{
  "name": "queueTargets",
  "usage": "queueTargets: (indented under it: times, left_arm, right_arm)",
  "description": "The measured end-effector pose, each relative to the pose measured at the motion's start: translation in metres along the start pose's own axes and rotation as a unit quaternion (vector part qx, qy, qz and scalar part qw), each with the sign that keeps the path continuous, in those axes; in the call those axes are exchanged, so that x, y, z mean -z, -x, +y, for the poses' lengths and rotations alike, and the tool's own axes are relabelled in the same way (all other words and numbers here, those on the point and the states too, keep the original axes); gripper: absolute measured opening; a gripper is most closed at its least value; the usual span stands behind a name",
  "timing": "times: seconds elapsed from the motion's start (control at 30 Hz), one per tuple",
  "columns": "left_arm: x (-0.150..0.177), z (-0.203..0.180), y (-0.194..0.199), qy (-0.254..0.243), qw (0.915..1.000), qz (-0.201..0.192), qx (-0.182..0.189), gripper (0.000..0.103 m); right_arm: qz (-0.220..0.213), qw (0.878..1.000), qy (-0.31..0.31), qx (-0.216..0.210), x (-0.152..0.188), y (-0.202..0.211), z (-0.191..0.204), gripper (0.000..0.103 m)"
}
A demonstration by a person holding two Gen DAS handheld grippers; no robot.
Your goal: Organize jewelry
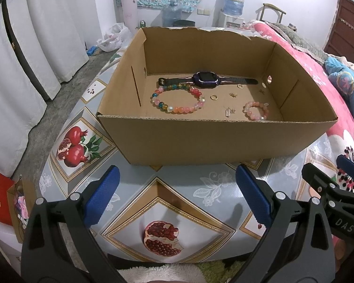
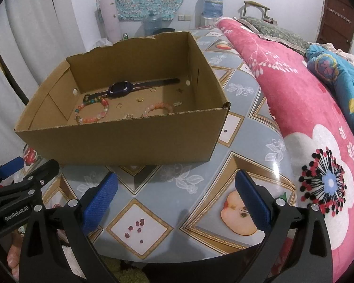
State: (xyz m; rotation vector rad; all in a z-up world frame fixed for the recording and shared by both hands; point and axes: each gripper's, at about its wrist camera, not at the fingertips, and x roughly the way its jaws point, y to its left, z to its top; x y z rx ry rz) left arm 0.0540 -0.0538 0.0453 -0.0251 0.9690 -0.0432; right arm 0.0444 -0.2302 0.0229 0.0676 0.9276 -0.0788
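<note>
Here, a table covered in a glossy blue-grey oilcloth printed with pomegranates [image 1: 167, 202] carries an open brown corrugated cardboard box [image 1: 212, 139], which stands just ahead of both tools; a pink floral quilt [image 2: 306, 108] lies along the table's right edge. The left gripper [image 1: 177, 195], with blue ribbed pads on black arms, has its jaws spread wide and grips nothing; the right gripper [image 2: 177, 198] is likewise spread and empty; both hover above the oilcloth, short of the box's near wall. All the jewellery lies on the box floor; a dark purple wristwatch with a black strap [image 1: 206, 79] lies against the far wall, its long axis running left to right across both views, so jaws coming in from the front would likely close across the strap's width. In front of it a large bracelet of multicoloured glass beads [image 1: 178, 100] lies flat towards the left, its far edge touching or overlapping the strap; a small bracelet of pink beads [image 1: 256, 110] lies flat towards the right, nearer the front wall. Between them are scattered a small gold ring [image 1: 214, 97], a second ring [image 1: 240, 86] just beside the strap, and several tiny metal pieces too small to identify. By position, the left gripper appears better placed for the large bracelet, the right for the small one; either must first clear the front wall.
</note>
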Motion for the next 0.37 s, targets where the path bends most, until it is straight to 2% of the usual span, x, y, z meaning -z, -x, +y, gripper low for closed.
queueTargets:
  times: [0.37]
  left_arm:
    - [-0.0006,0.0004,-0.0005,0.004,1.0,0.006,-0.002,0.095]
  right_arm:
    - [0.001,1.0,0.0,-0.001,-0.0014,0.0019,-0.0004,0.097]
